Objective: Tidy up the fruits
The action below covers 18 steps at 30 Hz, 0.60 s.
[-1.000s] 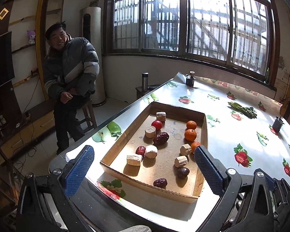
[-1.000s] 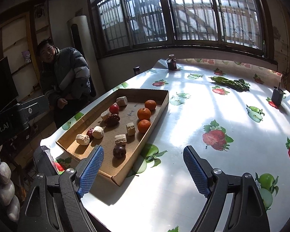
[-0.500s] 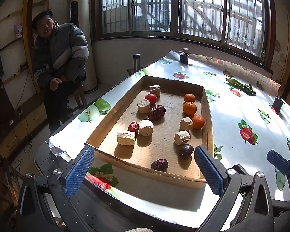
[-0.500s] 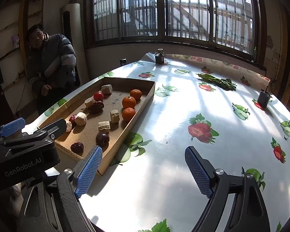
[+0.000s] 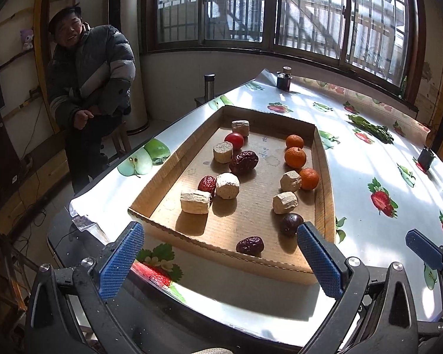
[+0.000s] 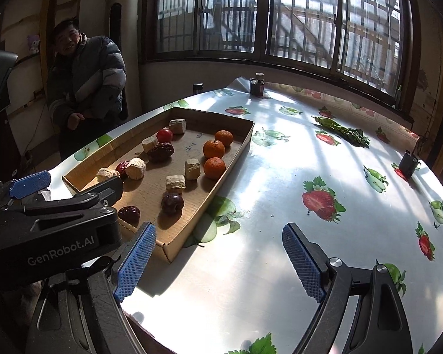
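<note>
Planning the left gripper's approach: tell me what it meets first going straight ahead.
Likely the near wall of the cardboard tray, then the dark red date just behind it. The open left gripper hangs short of the tray; depth is unclear.

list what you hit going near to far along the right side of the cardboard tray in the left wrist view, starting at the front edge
wrinkled red date -> dark plum -> tan block -> second tan block -> nearest orange -> middle orange -> farthest orange
</note>
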### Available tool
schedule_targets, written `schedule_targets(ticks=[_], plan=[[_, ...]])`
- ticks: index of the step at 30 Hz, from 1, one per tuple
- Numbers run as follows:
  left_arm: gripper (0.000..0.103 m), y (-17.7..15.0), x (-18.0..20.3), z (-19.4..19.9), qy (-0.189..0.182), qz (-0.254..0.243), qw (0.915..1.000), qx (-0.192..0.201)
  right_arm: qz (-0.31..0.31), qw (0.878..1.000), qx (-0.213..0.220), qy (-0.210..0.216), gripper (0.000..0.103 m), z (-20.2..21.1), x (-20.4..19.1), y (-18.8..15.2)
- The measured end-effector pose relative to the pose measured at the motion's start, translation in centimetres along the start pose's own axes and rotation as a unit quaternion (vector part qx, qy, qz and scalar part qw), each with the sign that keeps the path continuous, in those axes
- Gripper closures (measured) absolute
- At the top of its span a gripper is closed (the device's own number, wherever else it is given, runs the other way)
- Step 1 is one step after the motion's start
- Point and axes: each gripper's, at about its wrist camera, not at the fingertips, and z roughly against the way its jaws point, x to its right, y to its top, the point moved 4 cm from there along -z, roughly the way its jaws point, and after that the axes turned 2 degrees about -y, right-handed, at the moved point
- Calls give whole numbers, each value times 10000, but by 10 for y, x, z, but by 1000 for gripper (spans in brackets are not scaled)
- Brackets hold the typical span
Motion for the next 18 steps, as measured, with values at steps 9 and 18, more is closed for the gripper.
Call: schedule_targets(ticks=[9, 18], plan=[[0, 0, 0, 0, 12, -11, 10000, 20, -14, 10000, -65, 32, 13, -2, -1, -2], [0, -1, 0, -3, 17, -11, 10000, 30, 137, 9999, -42, 74, 12, 0, -7, -3]])
